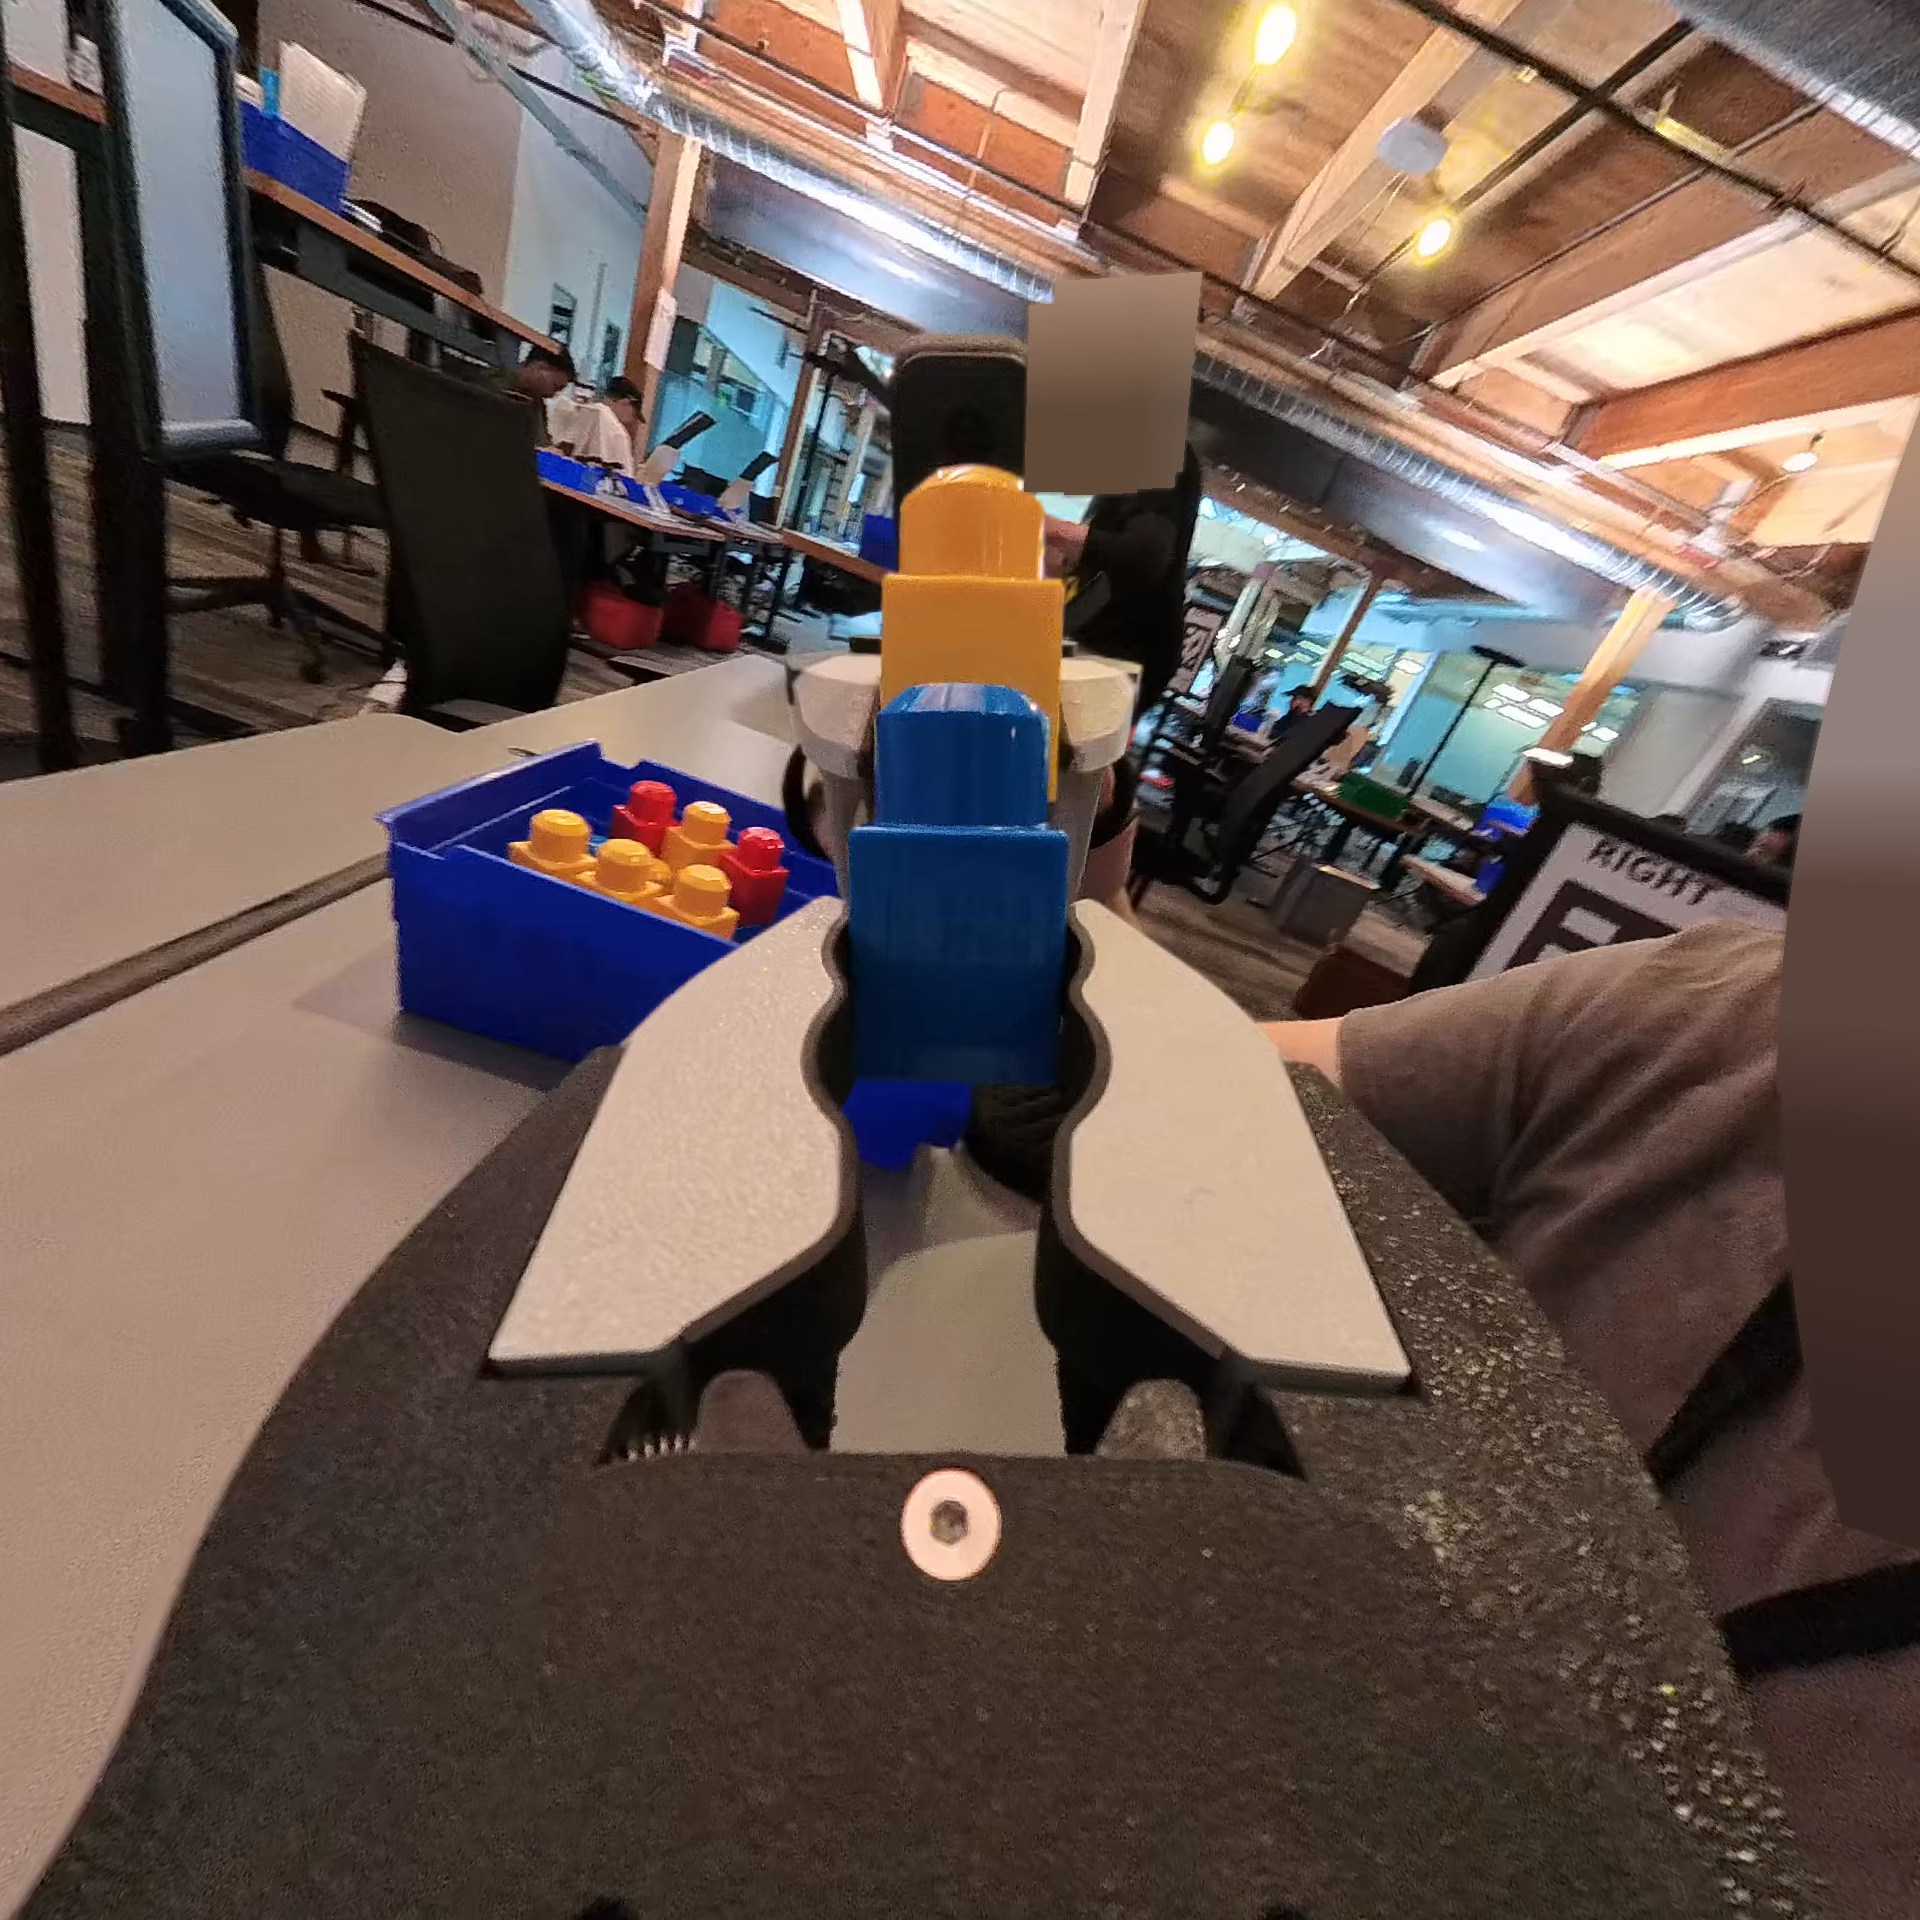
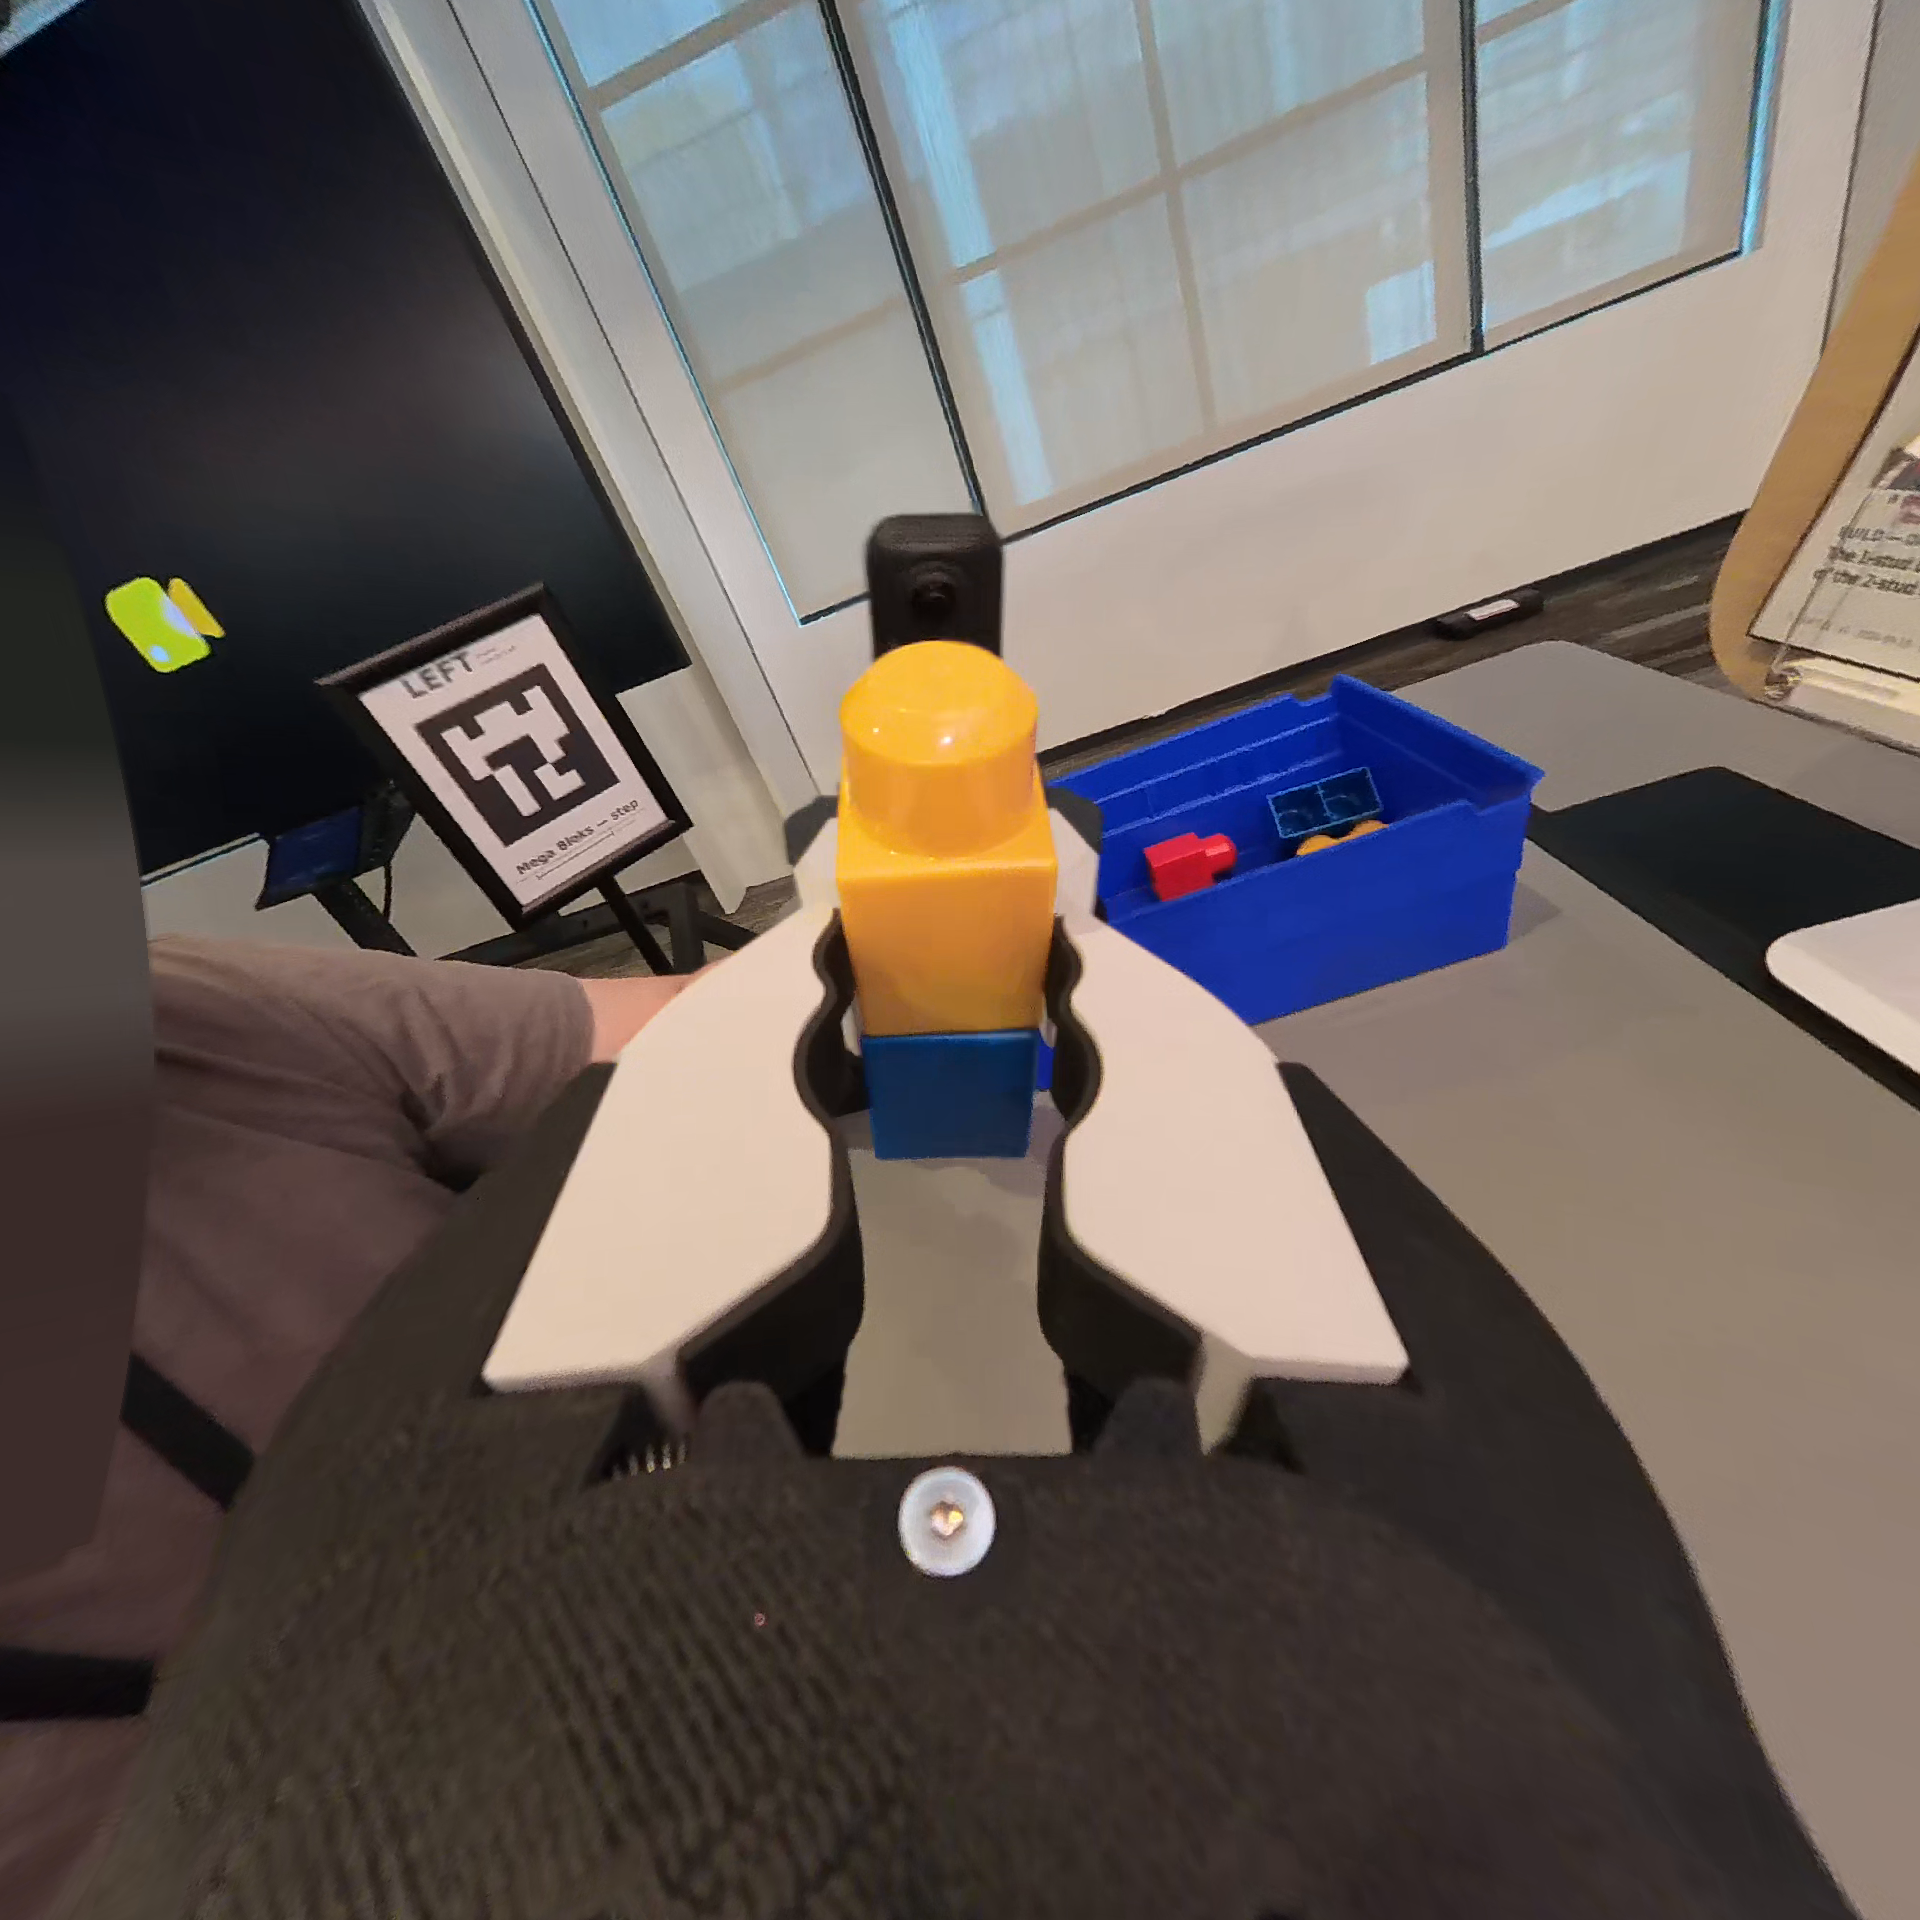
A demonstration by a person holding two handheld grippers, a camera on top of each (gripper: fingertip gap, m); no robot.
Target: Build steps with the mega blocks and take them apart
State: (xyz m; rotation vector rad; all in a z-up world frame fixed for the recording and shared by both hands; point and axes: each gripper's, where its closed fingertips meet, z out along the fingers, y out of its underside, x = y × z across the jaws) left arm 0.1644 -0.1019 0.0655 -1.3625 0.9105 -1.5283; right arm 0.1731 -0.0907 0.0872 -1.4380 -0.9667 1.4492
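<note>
In the left wrist view, the left tool (image 1: 958, 997) is clamped on the body of a glossy blue plastic block (image 1: 958, 956) held above the grey bench (image 1: 208, 1143); a second stud of the same blue shows just under the fingers, so this looks like the wider piece. Behind it stands a glossy yellow plastic single-stud block (image 1: 971, 613), with the right tool's pale fingertips (image 1: 1096, 717) on either side of it. To the left on the bench sits a blue plastic bin (image 1: 499, 966) of spare yellow and red blocks (image 1: 655, 857). In the right wrist view, the right tool (image 2: 945, 987) grips that yellow block (image 2: 943, 883) by its flat sides, seated on the blue block (image 2: 948, 1096), and a second blue bin (image 2: 1351, 914), farther back to the right, holds only a few pieces. Whether the pair is being pressed together or pulled apart I cannot tell; either way, the move should run straight along the stud axis, both grips firm and square, since a twist would likely jam the stud or pop a block loose. Only the left view shows the blue block's own stud and offset lower part, and the fuller bin; only the right view shows the yellow-on-blue seam closed and the near-empty bin.
</note>
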